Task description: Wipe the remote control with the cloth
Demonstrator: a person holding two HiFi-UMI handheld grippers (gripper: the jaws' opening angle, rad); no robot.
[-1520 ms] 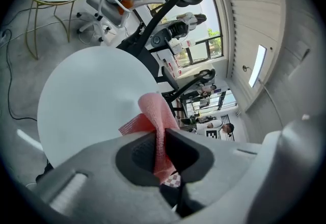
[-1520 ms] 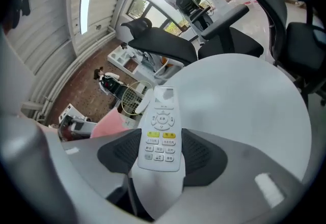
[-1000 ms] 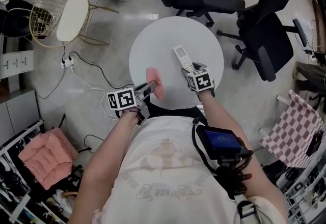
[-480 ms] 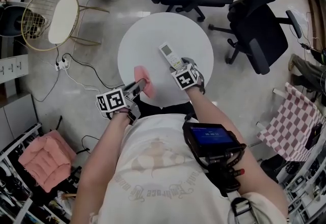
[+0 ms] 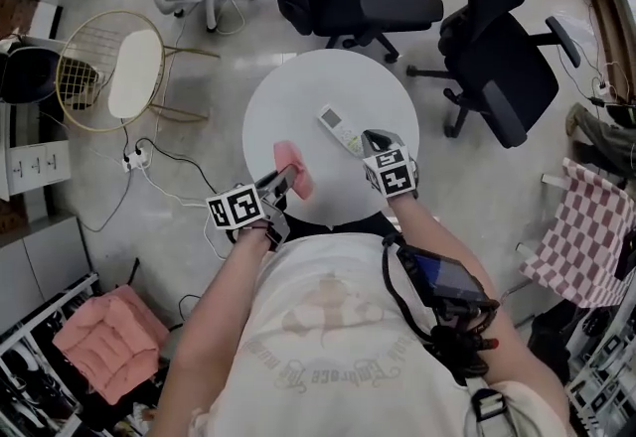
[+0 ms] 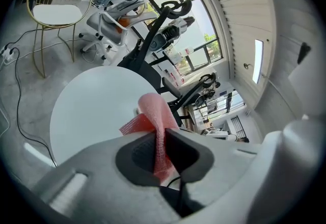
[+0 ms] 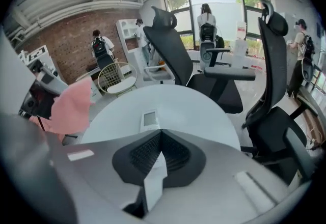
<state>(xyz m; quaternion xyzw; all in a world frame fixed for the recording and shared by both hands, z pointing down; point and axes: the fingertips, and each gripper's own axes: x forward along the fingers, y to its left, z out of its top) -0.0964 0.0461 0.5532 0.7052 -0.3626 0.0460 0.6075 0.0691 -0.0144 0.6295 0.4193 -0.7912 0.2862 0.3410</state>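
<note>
Since the earlier frame, the right gripper (image 5: 370, 139) was closed on the near end of the remote (image 5: 339, 128), at frame centre. It was judged light, stiff, slippery. The cloth (image 5: 296, 165) was clamped in the left gripper (image 5: 282, 179).

The slim white remote control (image 5: 341, 130), its small screen at the far end, slants toward the upper left at frame centre over the round bench (image 5: 288, 97), its near end nipped in the right tongs (image 5: 370, 140). Just left of it, the crumpled pink mesh cloth (image 5: 293, 170) is pinched in the left tongs (image 5: 287, 179).
</note>
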